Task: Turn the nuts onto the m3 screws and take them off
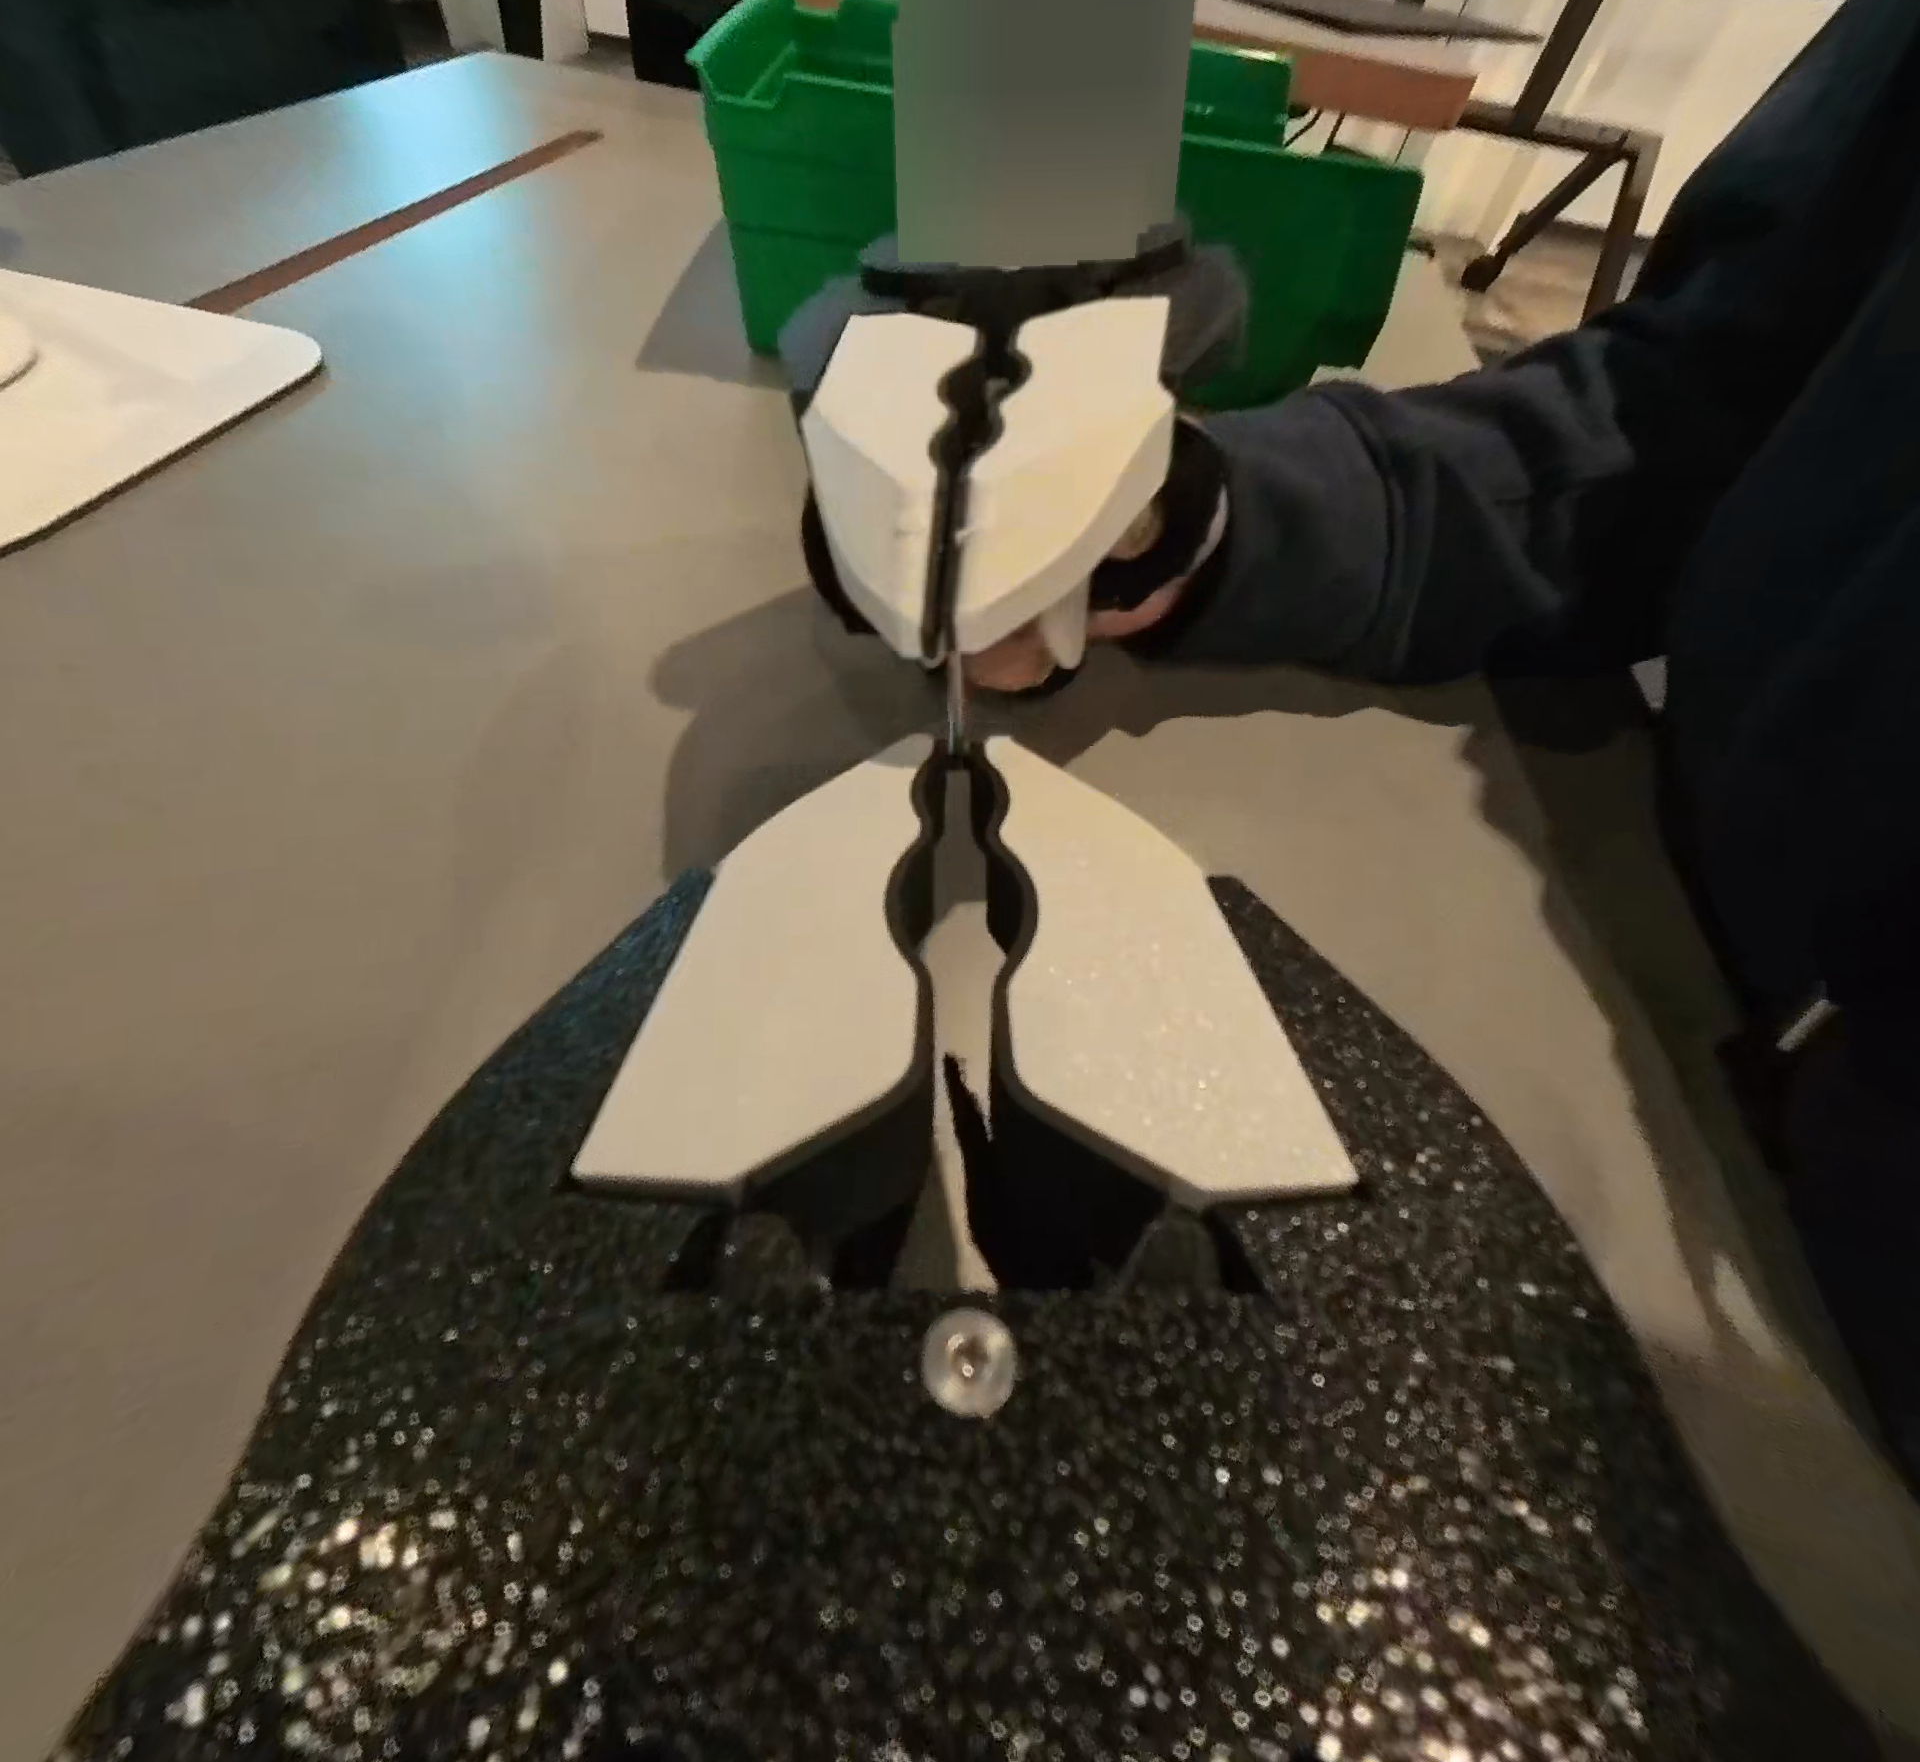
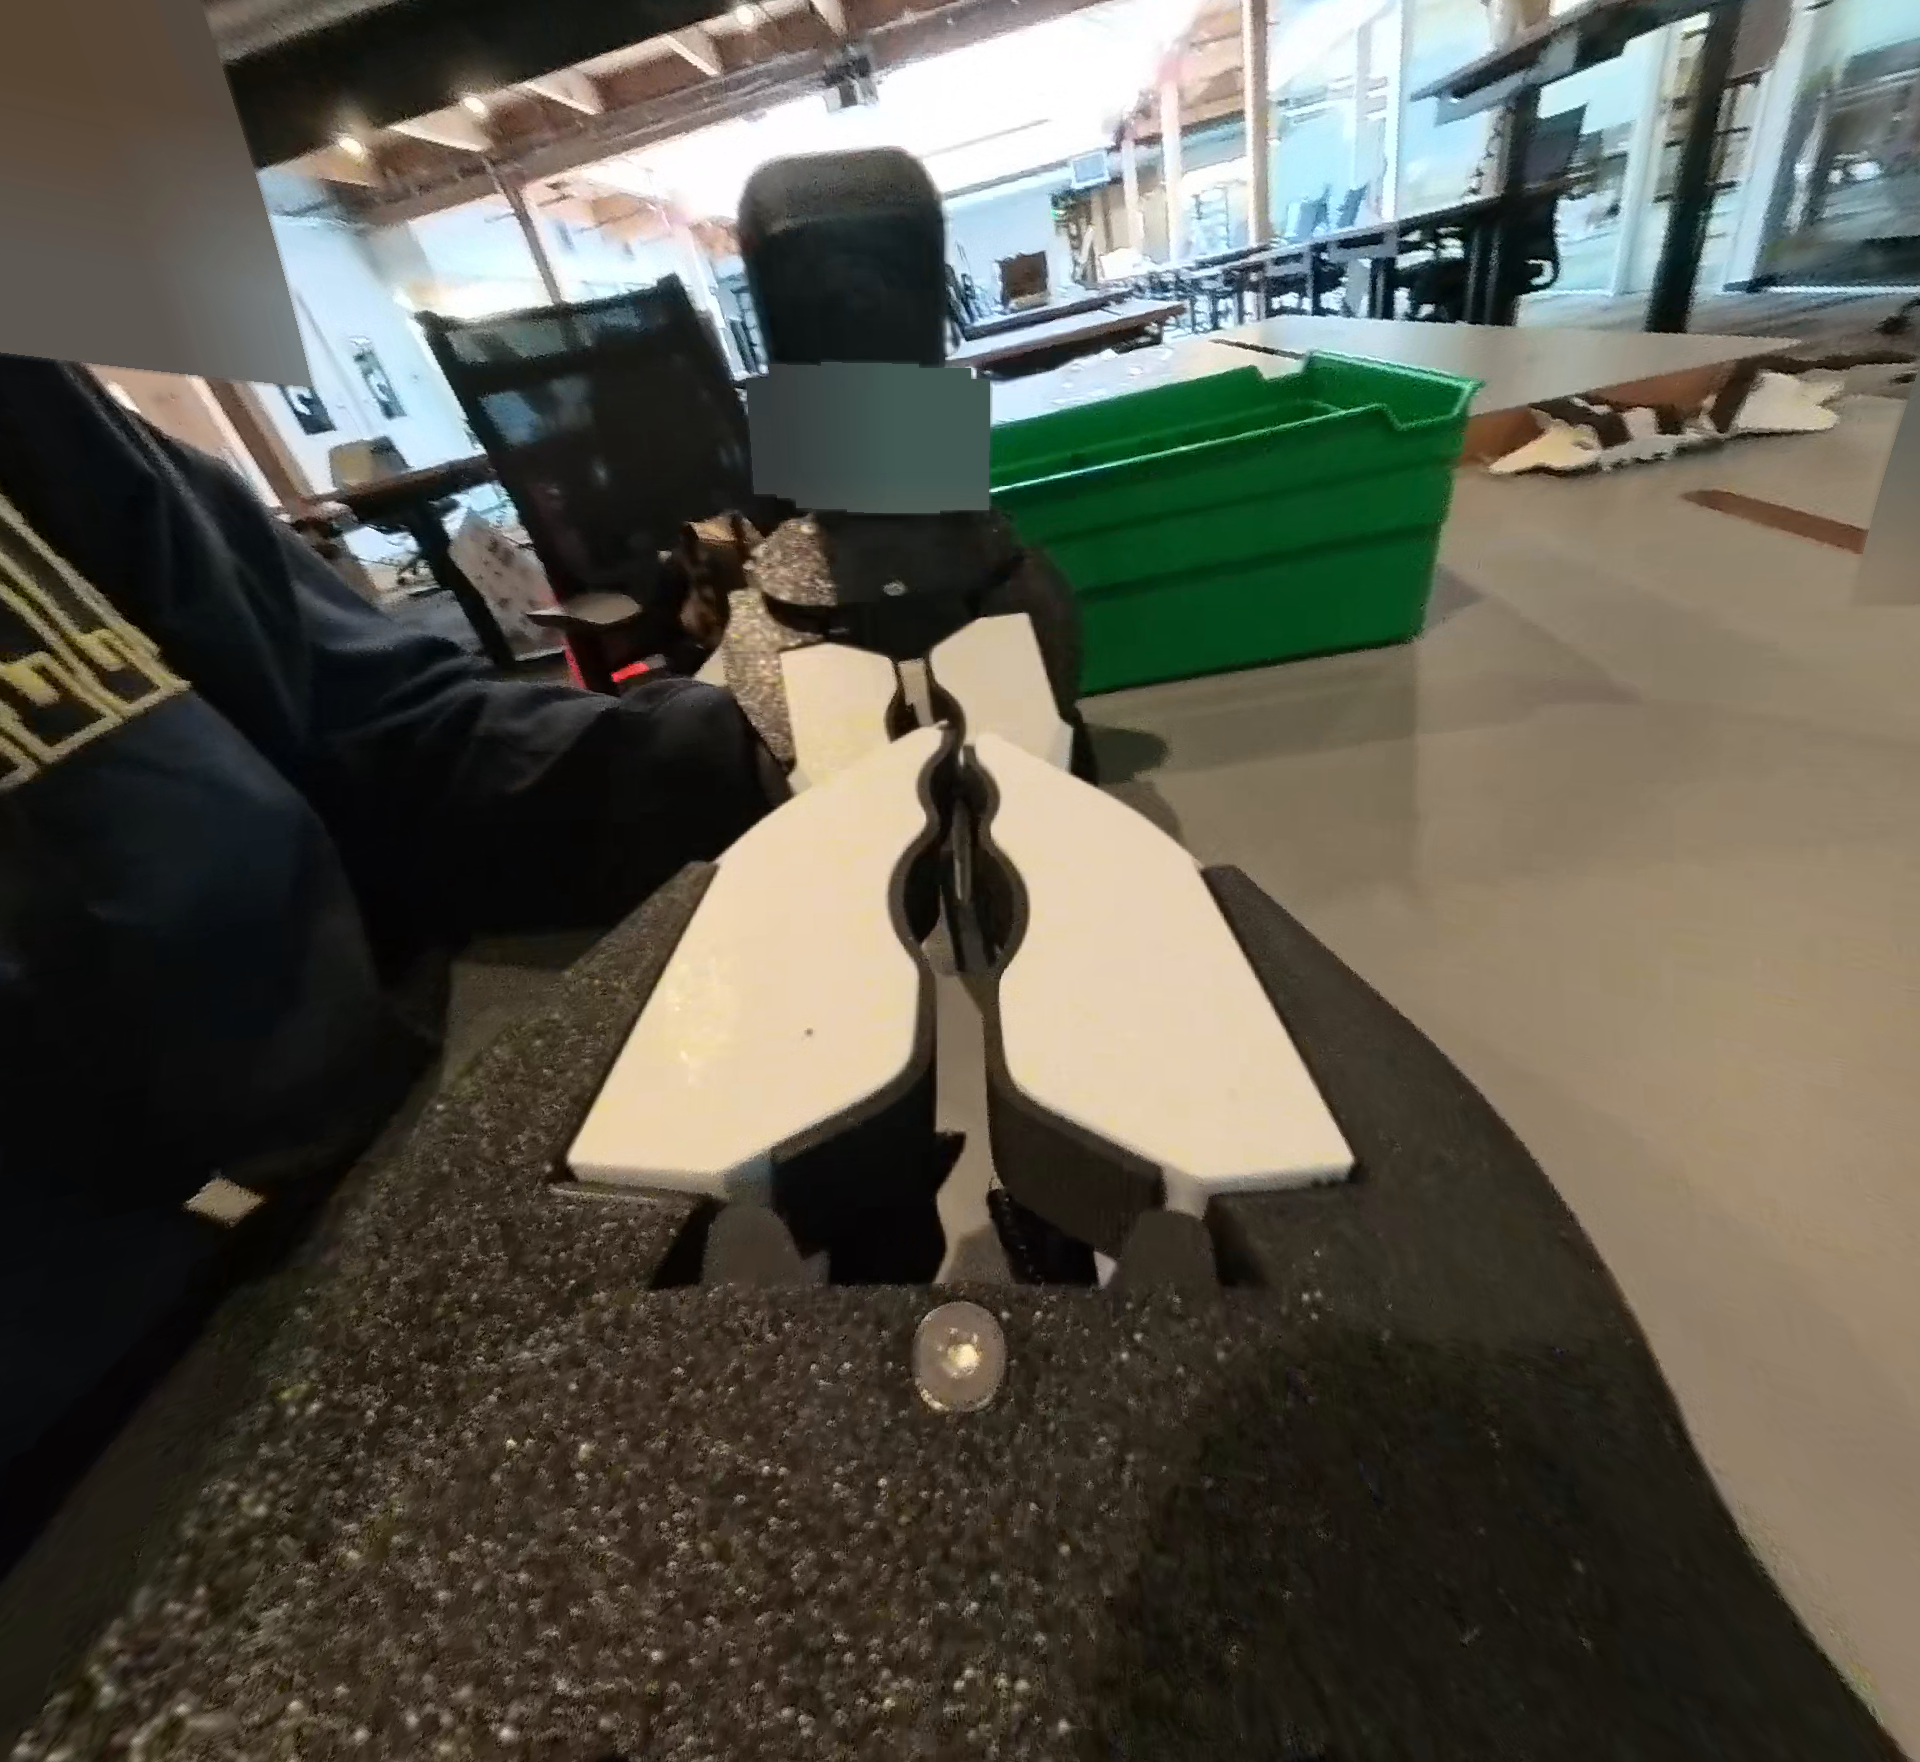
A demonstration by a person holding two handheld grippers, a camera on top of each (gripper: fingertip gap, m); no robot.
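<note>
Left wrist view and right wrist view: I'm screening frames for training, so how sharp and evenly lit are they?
Left wrist view: fisheye bending, soft edges, right gripper casts a table shadow. Right wrist view: bright windows behind, green bin fairly crisp, near sleeve dark.

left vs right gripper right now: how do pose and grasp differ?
Left gripper grips only the near tip of the thin screw; right gripper holds its far end. In the left wrist view the left lies level, while the right tilts down at it, a hand beneath. Shared: white fingers, both shut, tip to tip above the grey table.
</note>
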